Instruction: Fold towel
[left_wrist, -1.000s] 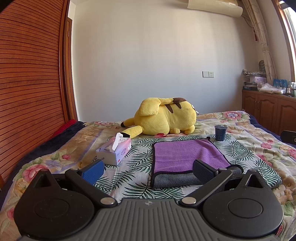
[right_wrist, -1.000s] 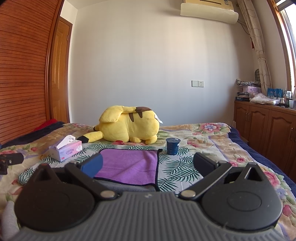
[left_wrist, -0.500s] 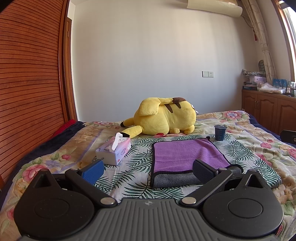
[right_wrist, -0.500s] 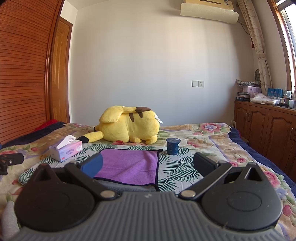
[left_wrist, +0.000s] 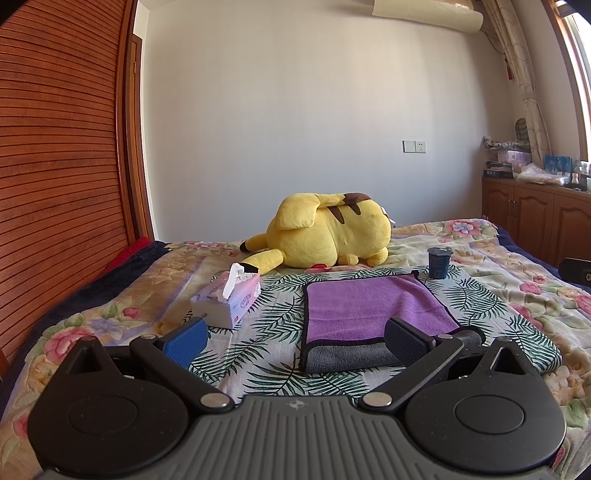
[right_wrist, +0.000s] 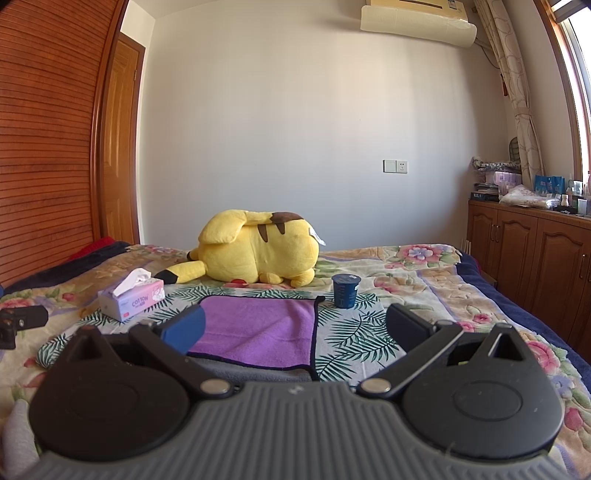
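Purple microfibre towel (left_wrist: 373, 310) lies flat on the bed's palm-leaf sheet (left_wrist: 280, 332), grey underside showing along its near edge. Left hand-held gripper (left_wrist: 295, 338) and right hand-held gripper (right_wrist: 295, 328), both wide and empty, flank that edge, probably to pinch its 2 corners.

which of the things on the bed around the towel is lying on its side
The yellow plush toy, beyond the purple towel, lies on its side. The white tissue box sits flat and the small dark blue cup stands upright.
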